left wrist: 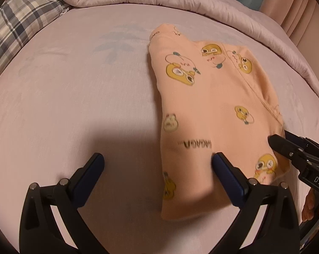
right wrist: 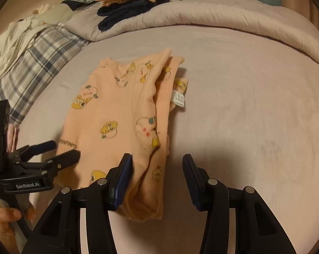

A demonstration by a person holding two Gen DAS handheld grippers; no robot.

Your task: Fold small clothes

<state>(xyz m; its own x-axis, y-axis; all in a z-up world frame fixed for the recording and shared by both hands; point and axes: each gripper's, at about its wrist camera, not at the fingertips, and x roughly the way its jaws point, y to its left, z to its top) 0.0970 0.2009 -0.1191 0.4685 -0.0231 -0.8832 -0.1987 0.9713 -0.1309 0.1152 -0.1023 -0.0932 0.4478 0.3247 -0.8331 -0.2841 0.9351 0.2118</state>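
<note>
Two tongs: we see left tongs [left wrist: 157,163] wide, empty; right tongs [right wrist: 157,165] half-open, gripping nothing.
Risk: peach garment [left wrist: 212,105] unfolds if snagged.

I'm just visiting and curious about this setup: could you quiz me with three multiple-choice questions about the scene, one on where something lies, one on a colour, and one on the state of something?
1. Where does the dark navy garment lie?
A. On the rolled duvet at the far side of the bed
B. Under the peach garment
C. Between the right gripper's fingers

2. What colour is the small garment with cartoon ducks?
A. Navy
B. Peach
C. Green

3. How does the left gripper stand?
A. Shut on the garment
C. Shut with nothing in it
B. Wide open

Answers:
1 A: the right wrist view shows it lying on the duvet, away from the peach piece.
2 B: both views show peach cloth with yellow ducks.
3 B: its fingers stand far apart, pinching no cloth.
</note>
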